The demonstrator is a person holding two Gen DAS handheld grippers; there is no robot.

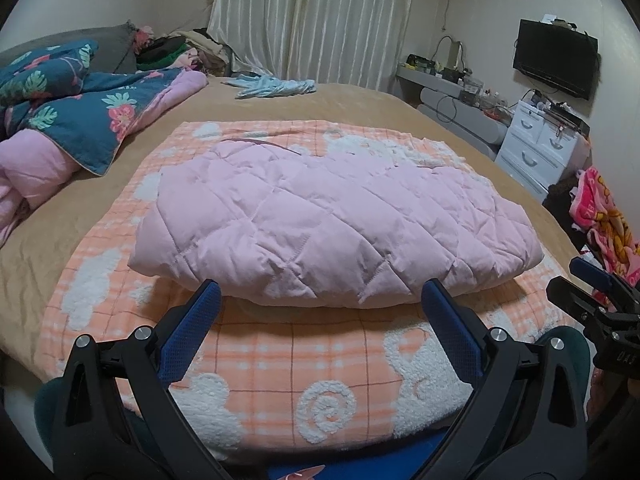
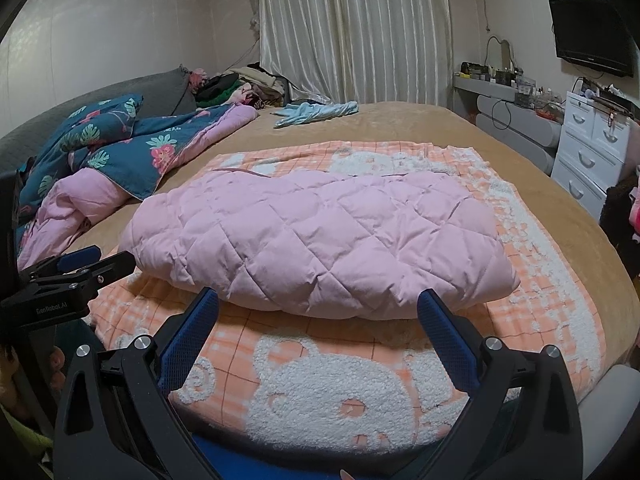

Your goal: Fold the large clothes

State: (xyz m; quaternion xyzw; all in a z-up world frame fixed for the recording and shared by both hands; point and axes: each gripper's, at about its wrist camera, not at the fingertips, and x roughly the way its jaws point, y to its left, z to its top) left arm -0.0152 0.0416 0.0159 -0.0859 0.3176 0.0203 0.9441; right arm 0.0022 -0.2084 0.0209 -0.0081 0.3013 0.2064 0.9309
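Observation:
A pink quilted jacket (image 1: 320, 220) lies folded into a thick bundle on an orange checked blanket (image 1: 304, 364) with white bear shapes, on the bed. It shows in the right wrist view too (image 2: 320, 236), on the same blanket (image 2: 320, 392). My left gripper (image 1: 320, 300) is open and empty, its blue fingertips just short of the bundle's near edge. My right gripper (image 2: 318, 304) is open and empty, also at the near edge. The right gripper shows at the right edge of the left wrist view (image 1: 592, 304); the left gripper shows at the left of the right wrist view (image 2: 76, 272).
A tan bedspread (image 1: 360, 108) covers the bed. A blue floral and pink duvet (image 1: 80, 120) is heaped at the left. A light blue garment (image 1: 276, 86) lies at the far side. White drawers (image 1: 536, 148), a grey shelf and a wall TV (image 1: 556, 60) stand at the right.

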